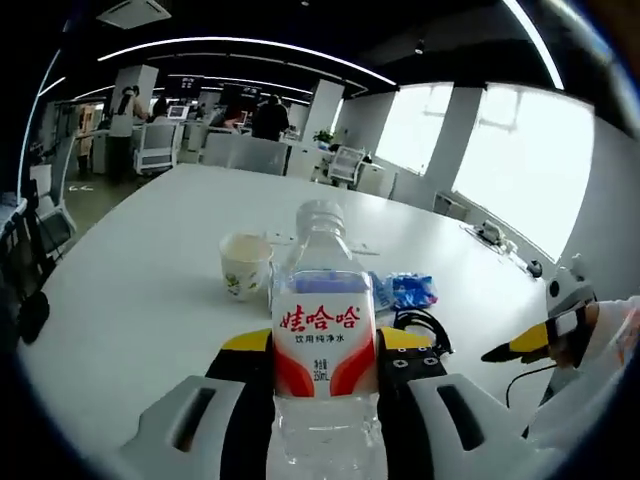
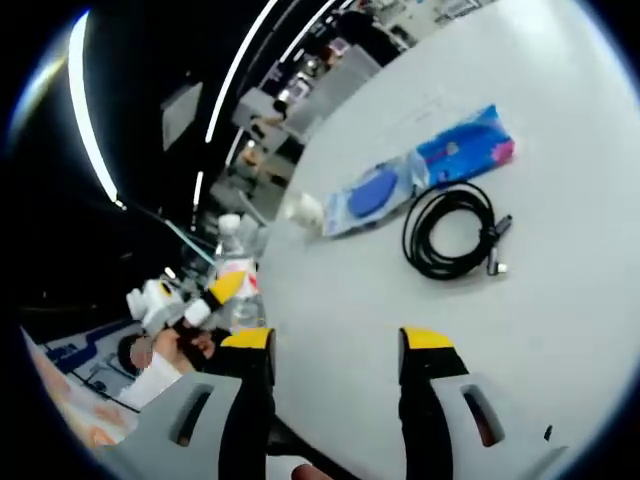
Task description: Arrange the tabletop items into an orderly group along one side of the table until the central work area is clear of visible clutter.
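Gripping a water bottle (image 1: 325,340) between its yellow-tipped jaws, the left tool (image 1: 325,345) is closed on the red-and-white label, bottle upright, cap end up. Bottle is clear plastic, label with red Chinese characters. Can't tell from the left gripper view whether the bottle base is on the table (image 1: 150,270) or lifted.

Just behind the bottle, left gripper view: paper cup (image 1: 245,264) upright on the white table, left of the bottle neck. To the right of the bottle, a blue plastic packet (image 1: 405,290) lying flat, and a coiled black cable (image 1: 420,325) just in front of it, near the right jaw. Far right edge: the right tool (image 1: 525,345) coming in, yellow tip visible, held by a person's hand.

Right tool (image 2: 338,345), right gripper view: jaws spread wide, nothing between them, only bare table (image 2: 560,330) below. Ahead of it: black cable (image 2: 452,228) coiled, connector ends at its right side. Just beyond, touching or nearly so, the blue packet (image 2: 425,170) lying long-ways, pink at one end. The paper cup (image 2: 303,210) sits at the packet's far-left end. Left side of that view: the left tool (image 2: 225,288) with the water bottle (image 2: 235,270) clamped in it, person's hand (image 2: 175,345) behind it.

Cup, packet and cable sit close together as one cluster; bottle is at the near side of that cluster. Background is an office with desks, chairs, people, large windows.
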Motion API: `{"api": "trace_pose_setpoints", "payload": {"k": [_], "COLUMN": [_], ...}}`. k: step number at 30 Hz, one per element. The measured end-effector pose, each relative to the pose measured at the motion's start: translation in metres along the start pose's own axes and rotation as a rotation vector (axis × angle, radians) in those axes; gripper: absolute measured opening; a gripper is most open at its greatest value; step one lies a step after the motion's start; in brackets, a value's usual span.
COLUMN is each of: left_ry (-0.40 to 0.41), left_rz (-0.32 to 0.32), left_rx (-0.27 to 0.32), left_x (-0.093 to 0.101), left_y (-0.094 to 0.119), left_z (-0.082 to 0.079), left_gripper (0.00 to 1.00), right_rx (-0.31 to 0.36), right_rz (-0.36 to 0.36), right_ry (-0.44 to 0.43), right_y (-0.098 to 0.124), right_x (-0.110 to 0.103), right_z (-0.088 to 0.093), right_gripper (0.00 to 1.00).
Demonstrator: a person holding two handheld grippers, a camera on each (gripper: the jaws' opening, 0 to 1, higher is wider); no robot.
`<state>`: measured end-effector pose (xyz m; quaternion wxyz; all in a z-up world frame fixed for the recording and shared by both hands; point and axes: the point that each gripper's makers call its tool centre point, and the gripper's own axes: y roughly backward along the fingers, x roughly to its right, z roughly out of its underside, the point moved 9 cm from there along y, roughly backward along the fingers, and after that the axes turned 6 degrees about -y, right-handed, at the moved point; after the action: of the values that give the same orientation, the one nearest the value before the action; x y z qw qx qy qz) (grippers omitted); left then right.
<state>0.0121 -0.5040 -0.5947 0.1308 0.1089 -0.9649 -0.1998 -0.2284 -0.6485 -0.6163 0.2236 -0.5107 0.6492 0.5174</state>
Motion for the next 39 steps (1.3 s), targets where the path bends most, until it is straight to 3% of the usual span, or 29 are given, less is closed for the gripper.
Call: {"api": "trace_pose_setpoints", "payload": {"k": [4, 8, 14, 19, 24, 26, 28, 30, 33, 39], "left_ry": [-0.023, -0.123, -0.146, -0.192, -0.251, -0.262, -0.259, -0.251, -0.262, -0.387], "left_rz": [0.050, 0.141, 0.227, 0.268, 0.301, 0.316, 0.329, 0.315, 0.298, 0.276], "left_rx": [0.007, 0.031, 0.031, 0.038, 0.048, 0.051, 0.055, 0.033, 0.026, 0.010], "left_x": [0.013, 0.032, 0.052, 0.074, 0.091, 0.098, 0.103, 0.107, 0.106, 0.103], "left_y": [-0.003, -0.006, -0.012, -0.011, -0.012, -0.011, -0.010, -0.007, -0.007, -0.008], "left_z": [-0.004, -0.009, -0.012, -0.013, -0.012, -0.011, -0.010, -0.004, 0.000, -0.004], "left_gripper": [0.38, 0.38, 0.38, 0.39, 0.39, 0.39, 0.39, 0.39, 0.40, 0.41], "right_rx": [0.000, -0.011, -0.027, -0.008, -0.032, -0.055, -0.058, -0.067, -0.085, -0.073], "right_rz": [-0.055, -0.103, -0.195, -0.204, -0.195, -0.174, -0.159, -0.183, -0.167, -0.148], "right_ry": [0.025, 0.088, 0.195, 0.212, 0.241, 0.271, 0.310, 0.294, 0.318, 0.405], "right_y": [-0.009, -0.022, -0.035, -0.037, -0.038, -0.039, -0.038, -0.039, -0.041, -0.042], "right_x": [-0.017, -0.037, -0.065, -0.073, -0.075, -0.073, -0.070, -0.073, -0.073, -0.080], "right_z": [-0.006, -0.014, -0.023, -0.031, -0.025, -0.021, -0.020, -0.017, -0.012, -0.010], "right_gripper": [0.50, 0.54, 0.61, 0.62, 0.62, 0.59, 0.47, 0.39, 0.38, 0.36]}}
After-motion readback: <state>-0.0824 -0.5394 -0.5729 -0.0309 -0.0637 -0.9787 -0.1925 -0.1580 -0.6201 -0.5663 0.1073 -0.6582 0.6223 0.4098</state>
